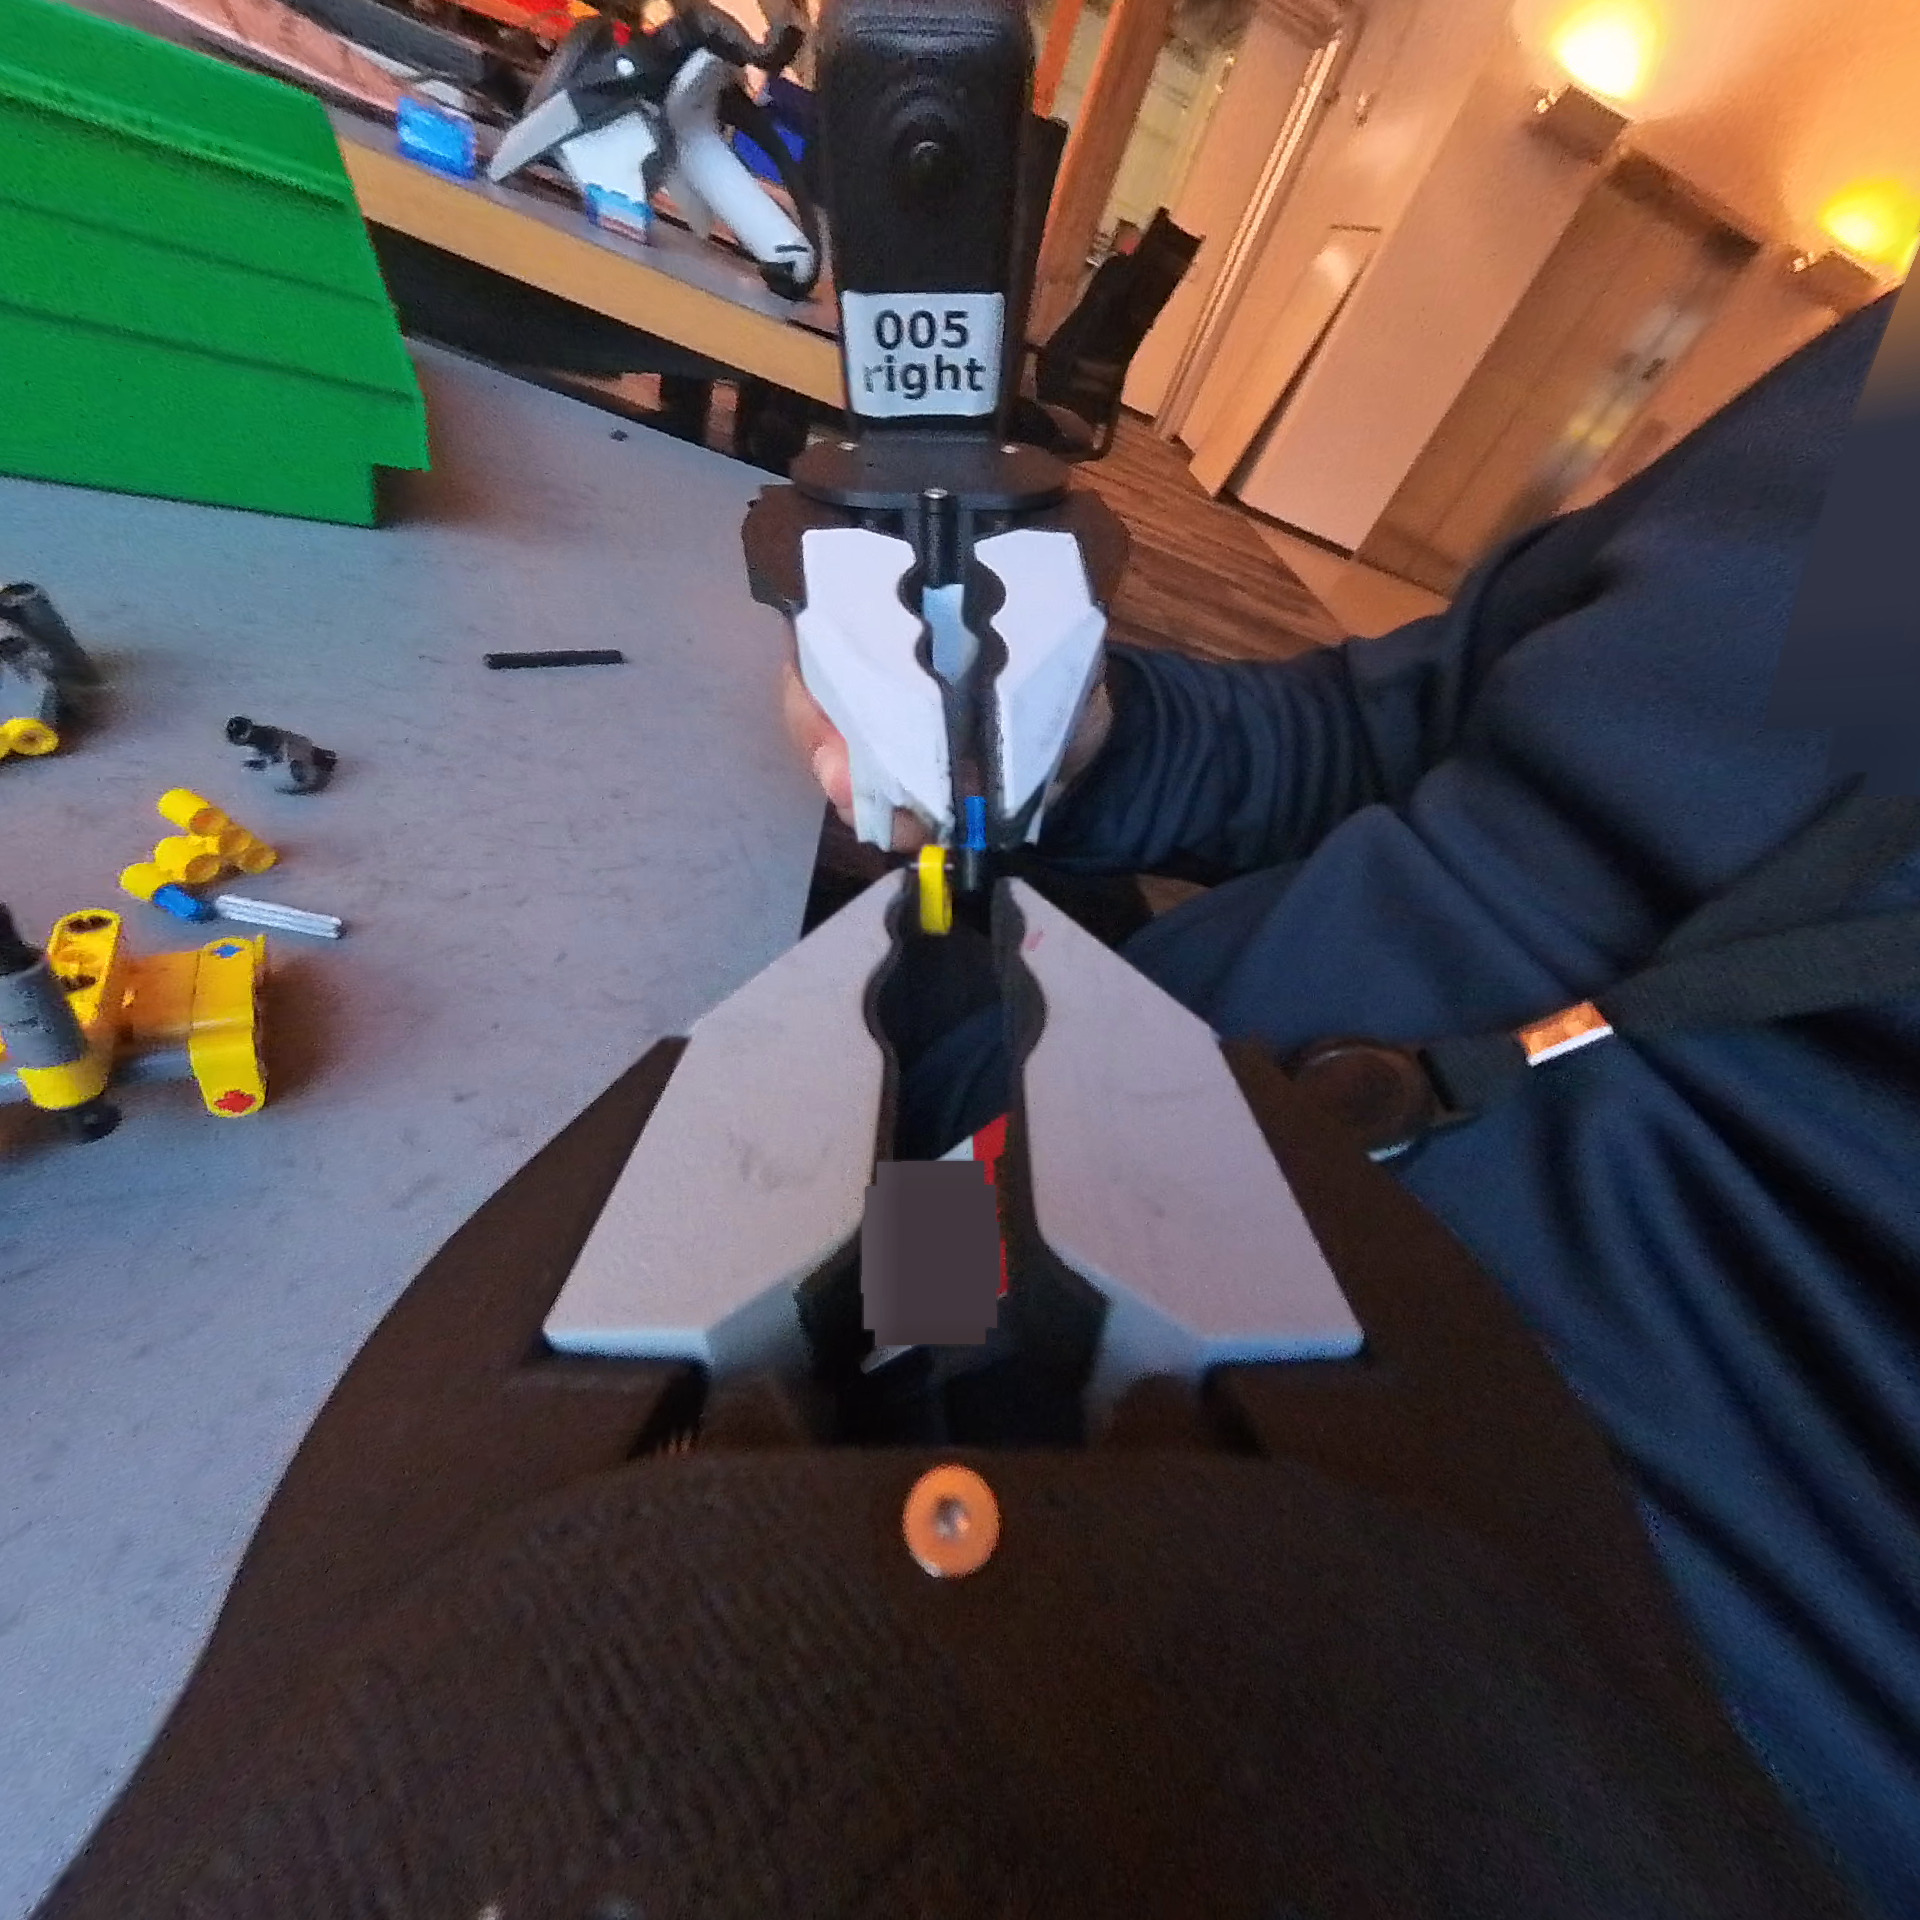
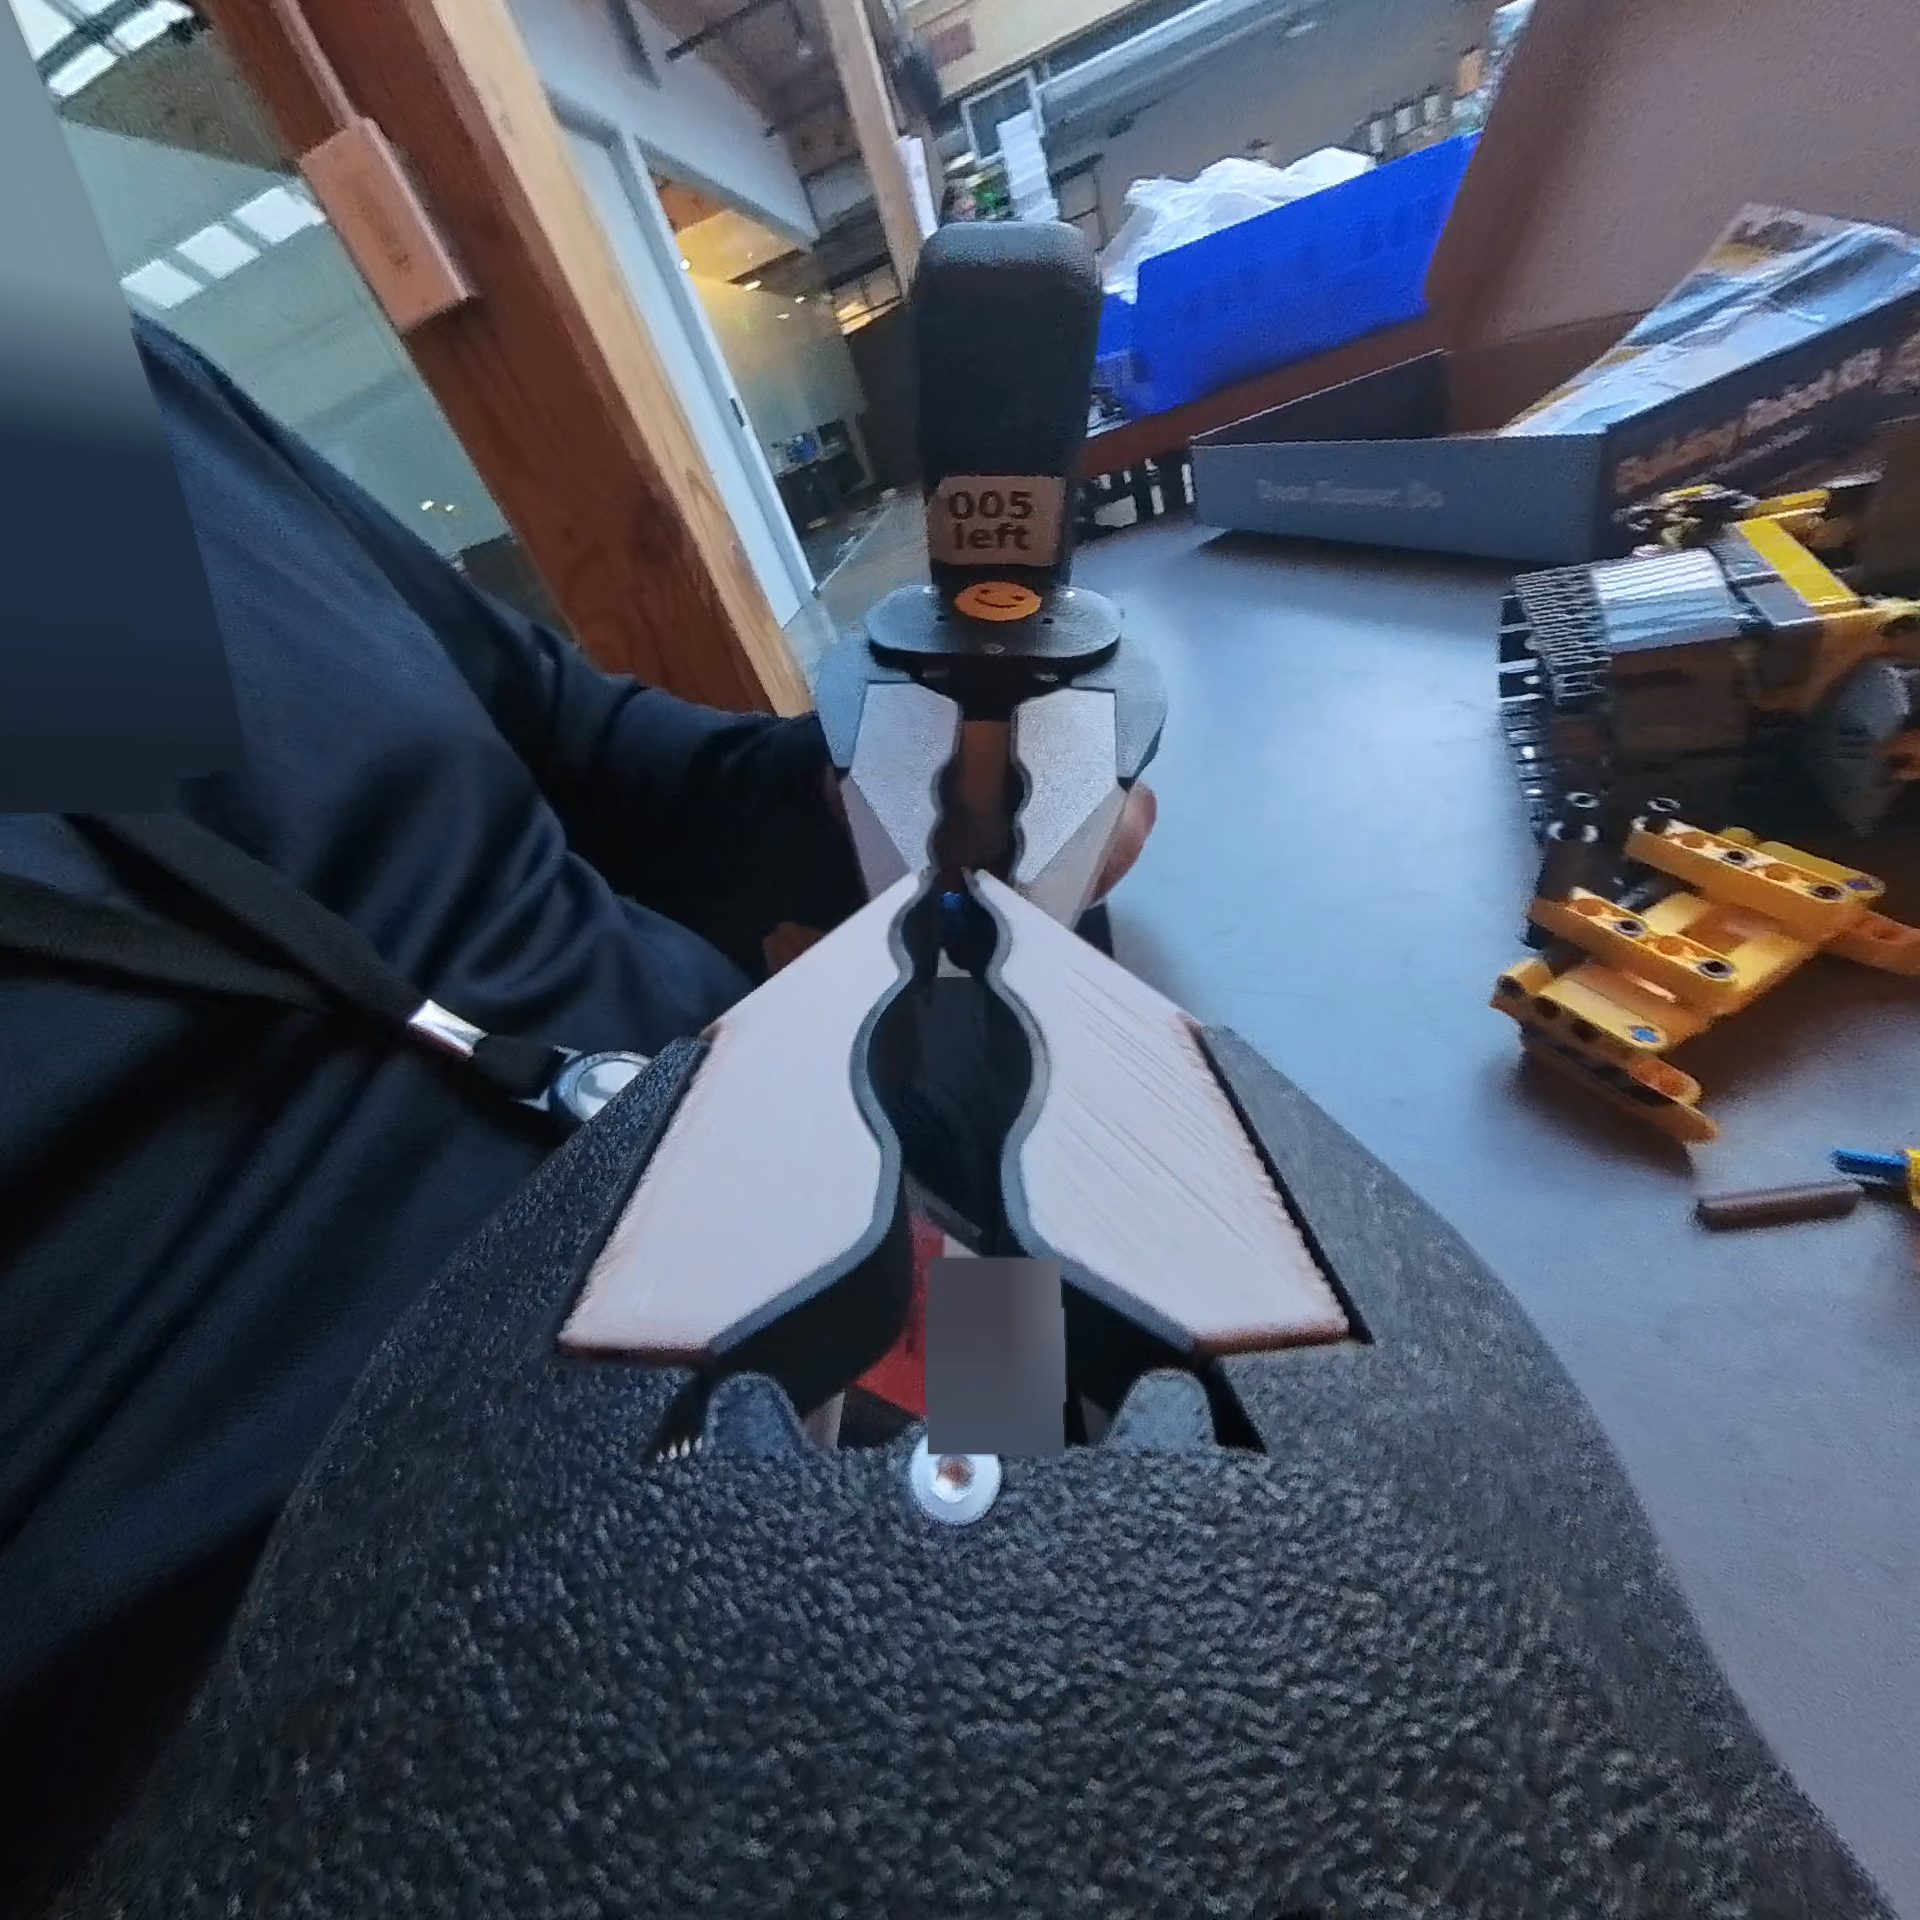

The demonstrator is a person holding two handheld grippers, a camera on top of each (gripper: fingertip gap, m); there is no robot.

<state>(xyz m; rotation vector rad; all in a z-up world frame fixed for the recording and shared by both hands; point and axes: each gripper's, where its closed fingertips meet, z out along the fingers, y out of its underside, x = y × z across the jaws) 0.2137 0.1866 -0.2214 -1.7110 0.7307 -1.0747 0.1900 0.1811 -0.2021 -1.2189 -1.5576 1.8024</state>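
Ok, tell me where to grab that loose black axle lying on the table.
Take the black axle at its middle, from straight above, fingers closing across its thin width. It lies flat on the grey table with bare surface all round, so both long sides are free. Both grippers are full: the left gripper holds a small yellow piece, the right gripper a blue pin.

1. The left tool (image 1: 948,883) is pinching a small yellow ring piece (image 1: 934,885), standing on edge.
2. The right tool (image 2: 958,902) is gripping a blue-and-black pin (image 1: 972,836), touching the ring piece tip to tip.
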